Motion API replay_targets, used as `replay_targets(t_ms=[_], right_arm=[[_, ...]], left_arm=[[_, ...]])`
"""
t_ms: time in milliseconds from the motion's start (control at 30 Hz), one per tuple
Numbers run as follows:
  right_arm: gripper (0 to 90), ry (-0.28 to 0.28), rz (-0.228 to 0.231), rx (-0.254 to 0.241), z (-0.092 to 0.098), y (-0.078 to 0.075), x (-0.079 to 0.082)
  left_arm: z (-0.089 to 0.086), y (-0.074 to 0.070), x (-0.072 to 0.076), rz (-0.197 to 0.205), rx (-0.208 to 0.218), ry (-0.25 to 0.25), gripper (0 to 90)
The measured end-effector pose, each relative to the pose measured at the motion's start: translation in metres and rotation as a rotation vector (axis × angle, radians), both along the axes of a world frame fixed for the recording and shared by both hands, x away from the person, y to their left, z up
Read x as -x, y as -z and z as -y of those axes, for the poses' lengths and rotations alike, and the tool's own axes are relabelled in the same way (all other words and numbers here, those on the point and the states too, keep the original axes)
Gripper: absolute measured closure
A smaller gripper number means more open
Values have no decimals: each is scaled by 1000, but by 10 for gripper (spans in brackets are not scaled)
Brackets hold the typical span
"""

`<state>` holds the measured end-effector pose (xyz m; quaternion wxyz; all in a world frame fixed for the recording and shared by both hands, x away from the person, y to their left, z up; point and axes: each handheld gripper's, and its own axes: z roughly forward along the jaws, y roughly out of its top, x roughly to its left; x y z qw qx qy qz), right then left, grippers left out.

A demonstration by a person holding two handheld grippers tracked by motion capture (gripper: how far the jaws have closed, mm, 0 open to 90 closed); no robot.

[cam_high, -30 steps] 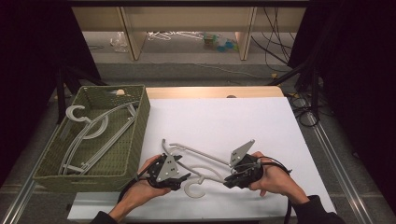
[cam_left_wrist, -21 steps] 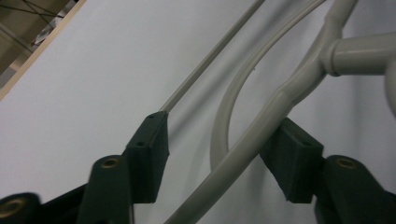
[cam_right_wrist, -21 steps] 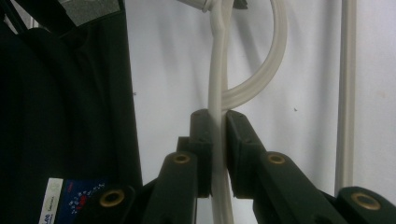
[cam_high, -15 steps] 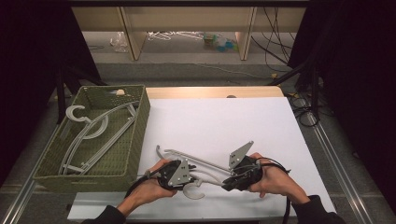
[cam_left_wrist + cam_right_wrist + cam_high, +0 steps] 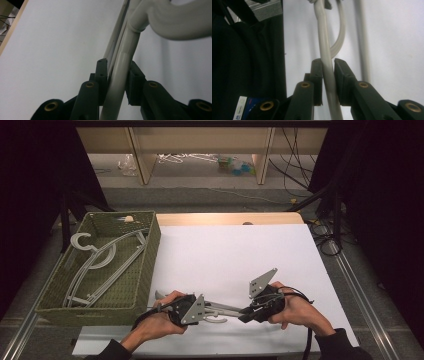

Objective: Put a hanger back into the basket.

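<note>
As the left tool (image 5: 116,75) had just closed onto the hanger (image 5: 120,75), which the right tool (image 5: 327,72) also clamped, both ends were gripped for lifting toward the basket (image 5: 145,270).

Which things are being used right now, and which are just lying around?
In use:
- grey hanger, clamped by both tools
- left tool
- right tool
- woven basket, hangers inside

Lying about:
- clutter on the floor beyond the table
- cables
</note>
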<state>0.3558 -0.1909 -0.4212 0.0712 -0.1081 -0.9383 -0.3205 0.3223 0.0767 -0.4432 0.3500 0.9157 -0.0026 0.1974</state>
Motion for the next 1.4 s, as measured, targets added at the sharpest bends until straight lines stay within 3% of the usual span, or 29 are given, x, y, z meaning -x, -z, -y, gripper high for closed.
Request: replay_targets(t_ms=[100,133,200,267,300,400,500,733,1000,1200,1400], right_arm=[[720,40,15,-22,1,-1,-2],[701,69,26,-25,1,-1,-2],[667,89,44,-28,1,-1,-4],[601,113,53,-39,1,-2,-4],[587,118,58,-36,1,-1,-5],[486,139,73,-22,-1,0,-5],[418,202,100,-35,-2,-2,-6],[340,333,215,-111,3,-18,-4],[339,370,308,-184,9,-31,14],[330,405,310,-251,16,-27,27],[307,437,292,-253,23,-15,32]], left_arm=[[-1,-4,1,-35,35,-11,761],[-1,-6,1,-63,56,-17,767],[0,-10,2,-74,57,-22,775],[-1,-11,2,-116,76,-37,783],[-1,-12,2,-144,100,-55,784],[-5,-15,1,-181,110,-90,785],[-9,-17,0,-222,174,-144,786],[-26,-27,-8,-239,168,-245,787],[-45,-43,-13,-251,206,-332,788],[-60,-61,-14,-269,274,-392,787],[-73,-74,-14,-289,341,-439,787]])
